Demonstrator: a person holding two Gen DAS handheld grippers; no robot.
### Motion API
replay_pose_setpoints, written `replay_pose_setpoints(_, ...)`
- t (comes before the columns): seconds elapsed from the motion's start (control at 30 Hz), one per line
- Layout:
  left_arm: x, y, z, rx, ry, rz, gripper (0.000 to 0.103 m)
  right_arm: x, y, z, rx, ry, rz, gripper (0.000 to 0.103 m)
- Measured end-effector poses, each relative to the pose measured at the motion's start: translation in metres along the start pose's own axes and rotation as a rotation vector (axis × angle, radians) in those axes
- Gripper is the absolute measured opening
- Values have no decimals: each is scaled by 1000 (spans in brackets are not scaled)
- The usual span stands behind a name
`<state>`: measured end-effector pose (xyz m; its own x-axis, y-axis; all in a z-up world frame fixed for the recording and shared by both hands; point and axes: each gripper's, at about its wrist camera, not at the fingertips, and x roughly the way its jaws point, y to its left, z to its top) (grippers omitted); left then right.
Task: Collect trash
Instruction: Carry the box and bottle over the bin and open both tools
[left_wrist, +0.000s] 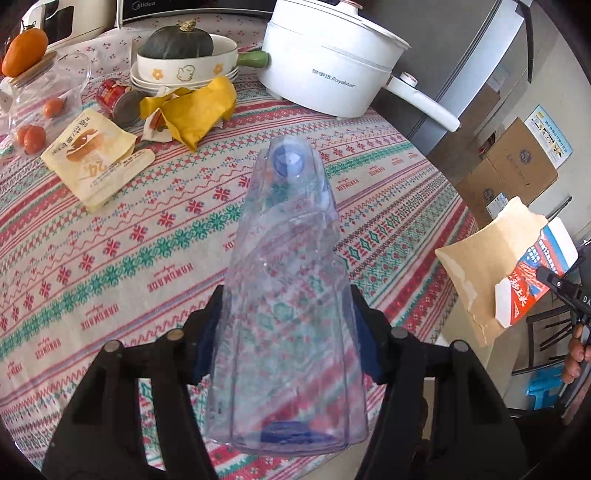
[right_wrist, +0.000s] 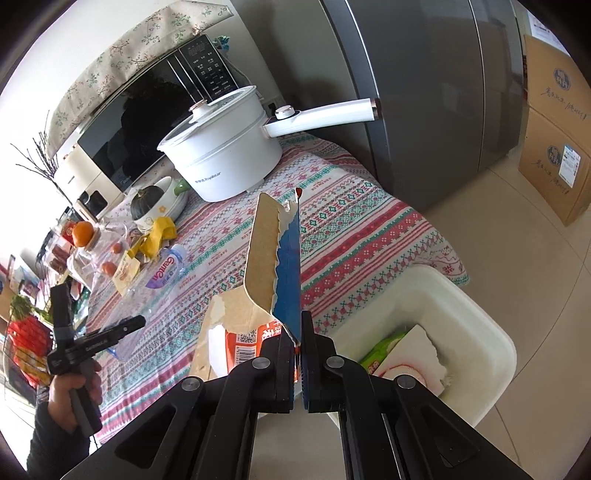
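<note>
Left claw gripping clear crushed plastic water bottle with blue cap across its body, fingers pressed against both sides, bottle lifted above patterned red-and-green tablecloth bench. Right claw pinching torn brown-and-blue cardboard carton piece edge-on between nearly closed fingers, carton hanging off the bench edge, near and above white plastic bin on the floor.

Progress, judged: partway.
- Already lying in bin: green packet and white torn wrapper.
- In hand, not yet dropped: bottle, carton piece.
- Remaining on bench: crumpled yellow paper wrapper, beige printed paper food bag, red tin can lying on its side. Whether the can counts as trash: cannot tell.
- Apparently not trash: dark green squash in cream bowl, white electric pot, oranges in clear bag.

Next, likely: releasing carton over bin, then bringing bottle across.
</note>
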<state>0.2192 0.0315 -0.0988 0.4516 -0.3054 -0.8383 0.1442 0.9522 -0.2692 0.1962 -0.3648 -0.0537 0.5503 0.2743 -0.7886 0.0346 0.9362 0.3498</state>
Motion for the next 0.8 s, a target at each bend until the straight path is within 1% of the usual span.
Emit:
replay_pose_setpoints(0.07,-5,-9,-11,14,-6,6,63,-3,-5,-5,4,6,-3,3)
replay_pose_setpoints(0.17,1,-24,-19,35,-2,15,63,-9,-16,-10,6,4,-18,3)
replay_pose_setpoints(0.27,-2,-33,-33,62,-9,13,63,-16,-35,-15,29,-1,-43,3)
replay_pose_setpoints(0.57,-10,-49,-52,85,-14,-52,63,-30,-102,-22,148,-9,-136,3)
replay_pose_setpoints(0.67,-10,-58,-55,105,-10,-67,63,-32,-116,-27,174,-5,-173,3)
replay_pose_setpoints(0.8,-10,-69,-55,128,-7,-94,63,-25,-130,-31,190,22,-238,3)
